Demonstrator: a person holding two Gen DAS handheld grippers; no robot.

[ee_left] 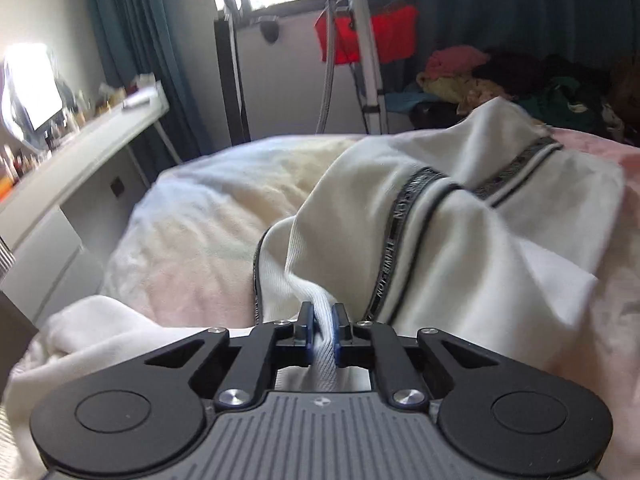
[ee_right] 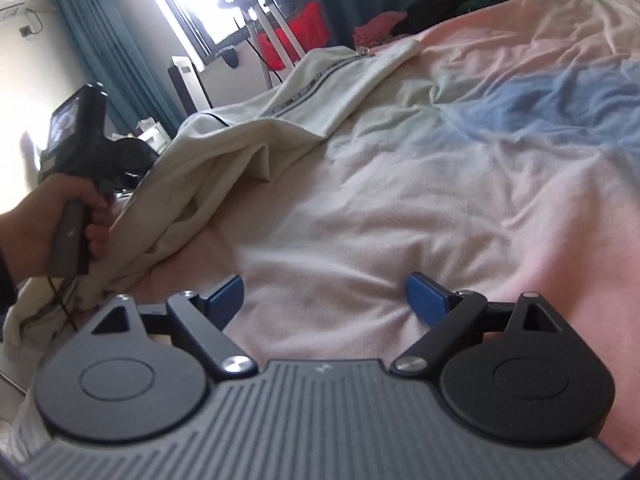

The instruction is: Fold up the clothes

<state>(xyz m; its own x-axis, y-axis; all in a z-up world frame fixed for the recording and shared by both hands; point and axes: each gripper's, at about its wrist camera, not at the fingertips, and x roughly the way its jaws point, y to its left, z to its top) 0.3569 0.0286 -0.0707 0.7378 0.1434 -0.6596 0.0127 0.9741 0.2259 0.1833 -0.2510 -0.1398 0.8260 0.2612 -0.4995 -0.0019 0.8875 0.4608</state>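
A cream-white garment point(ee_left: 460, 216) with a dark lettered stripe lies crumpled on the bed. My left gripper point(ee_left: 323, 330) is shut on its white ribbed hem and holds that edge up off the bedding. In the right wrist view the same garment point(ee_right: 256, 120) drapes from the left hand's gripper handle point(ee_right: 76, 200) across the bed toward the far edge. My right gripper point(ee_right: 324, 300) is open and empty, low over the bare pink blanket point(ee_right: 360, 220), to the right of the garment.
A pile of coloured clothes point(ee_left: 500, 80) lies at the bed's far right. A white desk point(ee_left: 80, 148) with small items stands left of the bed. A tripod point(ee_left: 368, 60) and a red cloth point(ee_left: 384, 32) stand by the window.
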